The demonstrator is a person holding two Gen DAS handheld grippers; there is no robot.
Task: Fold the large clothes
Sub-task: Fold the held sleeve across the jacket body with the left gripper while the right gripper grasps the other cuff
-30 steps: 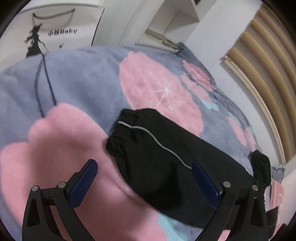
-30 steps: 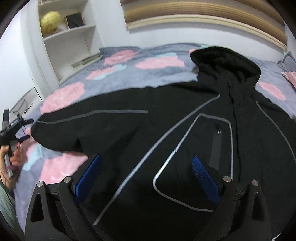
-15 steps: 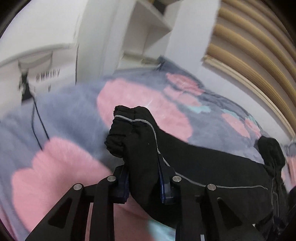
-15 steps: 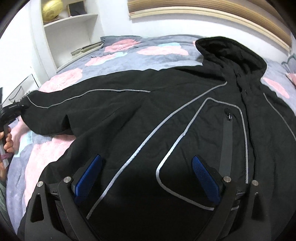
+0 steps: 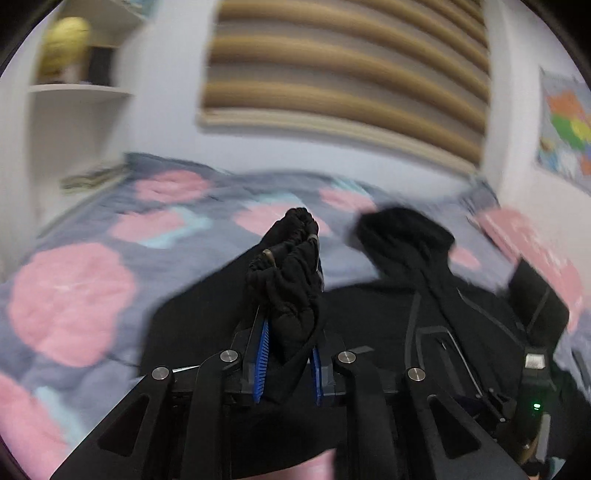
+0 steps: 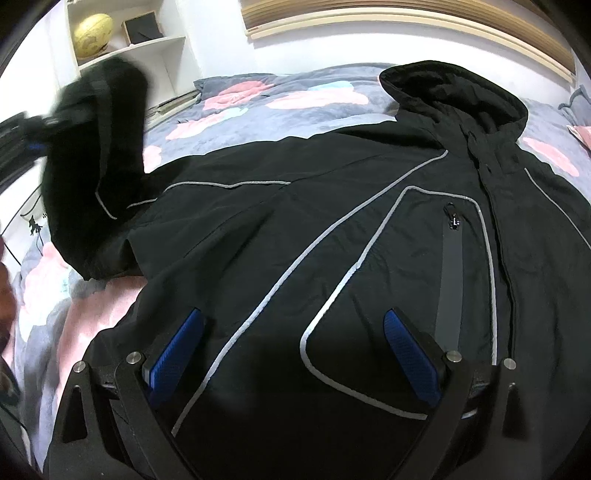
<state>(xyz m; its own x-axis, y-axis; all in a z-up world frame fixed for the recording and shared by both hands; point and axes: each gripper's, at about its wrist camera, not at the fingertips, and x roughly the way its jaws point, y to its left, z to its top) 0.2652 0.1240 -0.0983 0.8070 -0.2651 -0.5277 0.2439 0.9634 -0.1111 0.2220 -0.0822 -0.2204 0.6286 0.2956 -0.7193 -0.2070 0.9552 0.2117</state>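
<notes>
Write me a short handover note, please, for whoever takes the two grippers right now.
Left gripper: shut on the sleeve cuff, holding it raised off the bed.
Right gripper: open, hovering over the jacket's front, gripping nothing.
Black hooded jacket: spread face up on the floral blanket, hood toward the headboard.
Done: sleeve gripped and lifted.
Left: probably lay that sleeve across the chest, fold the other one, then the body.

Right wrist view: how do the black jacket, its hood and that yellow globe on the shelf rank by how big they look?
1. Black jacket, filling most of the frame.
2. Hood.
3. Yellow globe, smallest, though it sits farthest away, so its true size is unsure.
</notes>
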